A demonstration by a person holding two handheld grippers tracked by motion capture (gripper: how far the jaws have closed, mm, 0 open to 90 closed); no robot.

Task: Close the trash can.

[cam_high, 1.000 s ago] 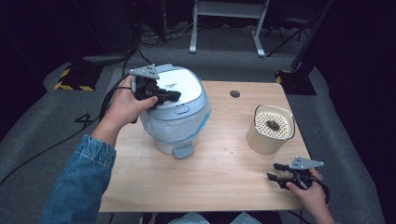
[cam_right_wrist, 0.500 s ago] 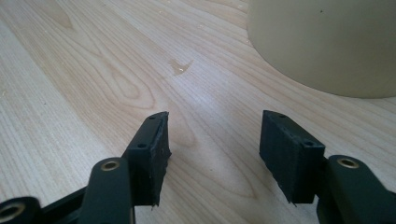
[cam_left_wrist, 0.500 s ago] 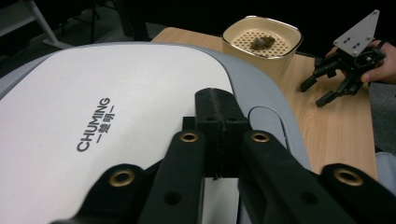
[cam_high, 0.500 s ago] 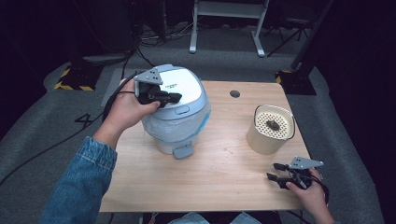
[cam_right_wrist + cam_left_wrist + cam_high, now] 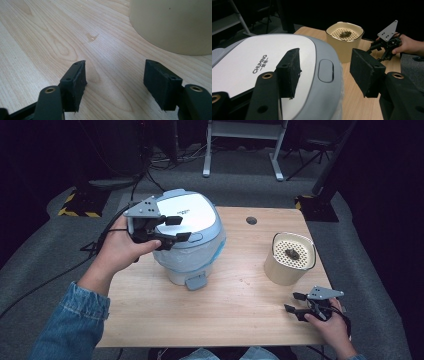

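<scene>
Nearest me, my right gripper (image 5: 295,302) rests low at the near right corner of the wooden table (image 5: 235,315). Its jaws have just been opening and hold nothing; bare wood shows between them. I judge it is parked there, out of the way.

Just beyond it stands a cream container (image 5: 289,259) with a perforated insert and a small dark clump on top.

Farther left, my left gripper (image 5: 176,228) hovers over the near left edge of the lidded white and grey bin (image 5: 192,240), which sits left of centre on the table. Its jaws have just been opening too, with only the lid (image 5: 274,60) below them, untouched. I judge it has let go of the lid, which looks closed.
</scene>
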